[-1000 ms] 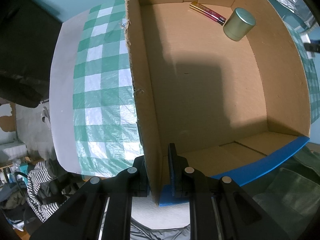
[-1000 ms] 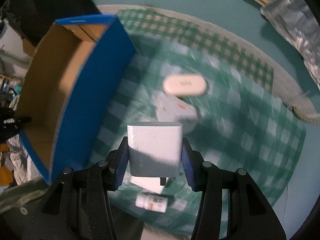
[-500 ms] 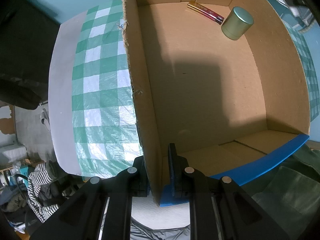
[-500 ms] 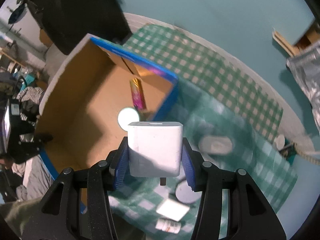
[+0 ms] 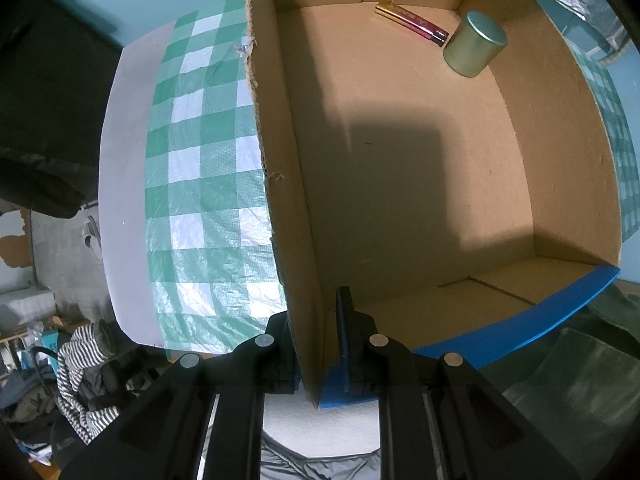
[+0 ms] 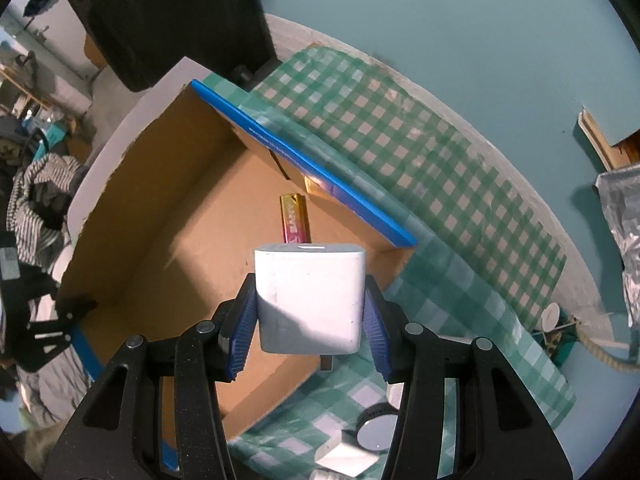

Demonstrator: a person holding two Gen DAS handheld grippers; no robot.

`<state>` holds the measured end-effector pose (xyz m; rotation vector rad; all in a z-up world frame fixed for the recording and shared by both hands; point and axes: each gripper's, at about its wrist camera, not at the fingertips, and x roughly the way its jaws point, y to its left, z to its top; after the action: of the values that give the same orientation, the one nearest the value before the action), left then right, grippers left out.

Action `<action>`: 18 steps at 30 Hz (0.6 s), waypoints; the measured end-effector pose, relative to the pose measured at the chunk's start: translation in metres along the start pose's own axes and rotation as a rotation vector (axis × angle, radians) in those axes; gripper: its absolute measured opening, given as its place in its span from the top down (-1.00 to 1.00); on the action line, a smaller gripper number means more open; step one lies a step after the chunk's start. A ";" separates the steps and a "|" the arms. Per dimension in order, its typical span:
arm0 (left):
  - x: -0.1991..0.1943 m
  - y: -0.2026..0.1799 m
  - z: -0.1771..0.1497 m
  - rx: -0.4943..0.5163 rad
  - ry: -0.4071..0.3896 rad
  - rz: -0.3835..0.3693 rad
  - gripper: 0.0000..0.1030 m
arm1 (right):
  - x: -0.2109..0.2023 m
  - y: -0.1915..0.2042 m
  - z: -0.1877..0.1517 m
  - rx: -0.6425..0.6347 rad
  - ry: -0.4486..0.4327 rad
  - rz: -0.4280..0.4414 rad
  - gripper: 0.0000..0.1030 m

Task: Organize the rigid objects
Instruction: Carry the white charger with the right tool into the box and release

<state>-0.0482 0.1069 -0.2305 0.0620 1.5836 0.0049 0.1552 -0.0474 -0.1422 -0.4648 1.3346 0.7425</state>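
Over the box (image 6: 168, 240), right gripper (image 6: 310, 316) grasps a white charger (image 6: 310, 300) for dropping in; left gripper (image 5: 316, 344) clamps the box wall, steadying it.

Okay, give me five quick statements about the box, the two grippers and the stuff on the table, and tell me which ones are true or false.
1. The right gripper is clamped on a white charger block. True.
2. The cardboard box is empty. False: a gold tin and a pink-and-gold lighter lie in it.
3. The left gripper pinches the box's wall. True.
4. The tablecloth is red and striped. False: it is green-and-white checked.
5. The charger block rests on the box floor. False: it hangs in the gripper above the box, near its edge.
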 end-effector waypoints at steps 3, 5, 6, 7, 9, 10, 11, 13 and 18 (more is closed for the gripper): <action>0.000 -0.001 0.000 0.002 0.001 0.002 0.72 | 0.008 0.003 0.003 -0.006 0.016 0.001 0.05; 0.000 -0.001 0.000 0.002 0.001 0.002 0.72 | 0.012 0.005 0.005 -0.008 0.029 -0.002 0.05; 0.000 -0.001 0.000 0.002 0.001 0.002 0.72 | 0.015 0.005 0.006 -0.006 0.037 -0.003 0.05; 0.000 -0.001 0.000 0.002 0.001 0.002 0.72 | 0.017 0.005 0.006 -0.005 0.041 -0.005 0.05; 0.000 -0.001 0.000 0.002 0.001 0.002 0.72 | 0.020 0.005 0.007 -0.001 0.050 -0.010 0.05; 0.000 -0.001 0.000 0.002 0.001 0.003 0.72 | 0.022 0.005 0.006 0.002 0.055 -0.009 0.05; 0.000 -0.001 0.000 0.003 0.000 0.003 0.72 | 0.024 0.004 0.006 0.009 0.063 -0.008 0.05; 0.000 -0.002 0.000 0.002 0.000 0.003 0.72 | 0.027 0.003 0.006 0.015 0.076 -0.004 0.05; 0.001 -0.001 -0.001 -0.007 0.000 -0.006 0.72 | 0.028 0.000 0.004 0.033 0.077 -0.003 0.05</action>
<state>-0.0490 0.1058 -0.2311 0.0522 1.5839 0.0060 0.1594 -0.0389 -0.1686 -0.4733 1.4153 0.7053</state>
